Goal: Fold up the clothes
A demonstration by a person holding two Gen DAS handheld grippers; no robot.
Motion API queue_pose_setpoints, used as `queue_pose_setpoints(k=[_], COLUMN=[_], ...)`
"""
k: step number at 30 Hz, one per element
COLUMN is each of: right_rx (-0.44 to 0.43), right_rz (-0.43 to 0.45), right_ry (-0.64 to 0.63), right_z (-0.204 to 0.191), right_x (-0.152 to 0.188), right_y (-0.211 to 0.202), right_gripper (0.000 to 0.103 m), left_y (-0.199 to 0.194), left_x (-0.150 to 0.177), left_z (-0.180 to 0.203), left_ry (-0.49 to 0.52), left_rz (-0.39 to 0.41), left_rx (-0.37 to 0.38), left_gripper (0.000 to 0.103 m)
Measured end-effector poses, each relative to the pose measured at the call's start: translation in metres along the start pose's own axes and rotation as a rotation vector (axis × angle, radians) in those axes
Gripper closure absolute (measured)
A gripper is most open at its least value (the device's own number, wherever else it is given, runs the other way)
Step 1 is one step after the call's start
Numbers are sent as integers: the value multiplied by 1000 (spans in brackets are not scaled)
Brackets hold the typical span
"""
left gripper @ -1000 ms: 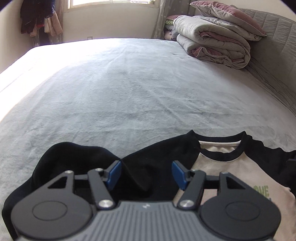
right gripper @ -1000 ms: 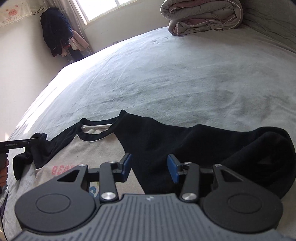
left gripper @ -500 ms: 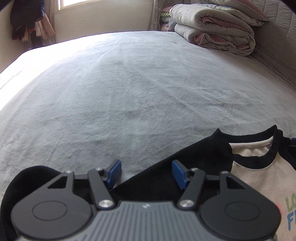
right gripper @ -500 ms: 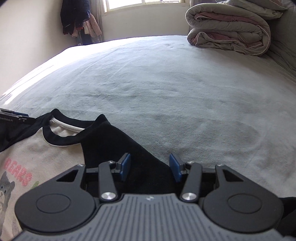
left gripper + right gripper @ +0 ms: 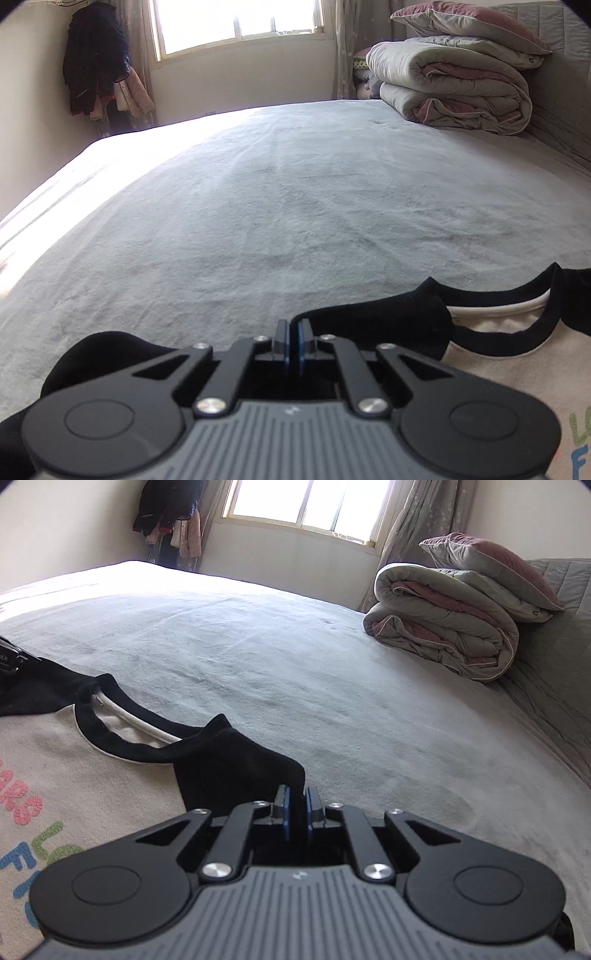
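A cream shirt with black sleeves and coloured lettering lies flat on the grey bed cover. My left gripper sits low at the shirt's left shoulder, its blue pads shut on the edge of the black sleeve. In the right wrist view the shirt spreads to the left. My right gripper is at the other black sleeve, its jaws closing with a fold of that black cloth pinched between the pads. The left gripper's body peeks in at the left edge there.
A folded quilt with a pillow on top lies at the far right by the padded headboard. Clothes hang in the far left corner beside a bright window. The bed's left edge drops off in sunlight.
Both pairs of jaws have gone from wide apart to closed on the black sleeves. Both grippers sank toward the shirt, and the right one rolled and swung.
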State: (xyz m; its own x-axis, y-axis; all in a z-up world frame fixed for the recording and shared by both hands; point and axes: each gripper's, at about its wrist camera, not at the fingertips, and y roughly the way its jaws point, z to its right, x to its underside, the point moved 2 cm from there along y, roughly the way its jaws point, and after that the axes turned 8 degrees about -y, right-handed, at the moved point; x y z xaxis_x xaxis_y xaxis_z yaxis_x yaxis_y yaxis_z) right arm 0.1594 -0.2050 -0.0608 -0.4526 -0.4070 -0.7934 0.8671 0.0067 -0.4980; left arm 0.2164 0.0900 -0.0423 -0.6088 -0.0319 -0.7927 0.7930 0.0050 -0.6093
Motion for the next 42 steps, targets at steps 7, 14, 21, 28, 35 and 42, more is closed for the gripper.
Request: queue_pose_setpoints(k=[7, 14, 21, 28, 35, 42], right_rx=[52, 43, 13, -27, -67, -131], right_rz=[67, -29, -90, -101, -108, -100], right_ry=[-32, -56, -57, 3, 63, 143], right_z=[-3, -14, -15, -9, -2, -3], right_x=[-28, -24, -26, -22, -13, -4], right_y=[19, 60, 55, 10, -42, -94], right_gripper=[95, 95, 77, 51, 51, 51], left_y=[3, 40, 30, -12, -56, -100], left_x=[-10, 5, 8, 14, 33, 60], left_z=[-15, -20, -8, -5, -10, -9], left_ry=[-54, -86, -8, 6, -88, -124], left_rz=[94, 18, 26, 16, -21, -35], left_rx=[-75, -112, -127, -78, -36, 1], left_gripper=[99, 98, 78, 47, 39, 37])
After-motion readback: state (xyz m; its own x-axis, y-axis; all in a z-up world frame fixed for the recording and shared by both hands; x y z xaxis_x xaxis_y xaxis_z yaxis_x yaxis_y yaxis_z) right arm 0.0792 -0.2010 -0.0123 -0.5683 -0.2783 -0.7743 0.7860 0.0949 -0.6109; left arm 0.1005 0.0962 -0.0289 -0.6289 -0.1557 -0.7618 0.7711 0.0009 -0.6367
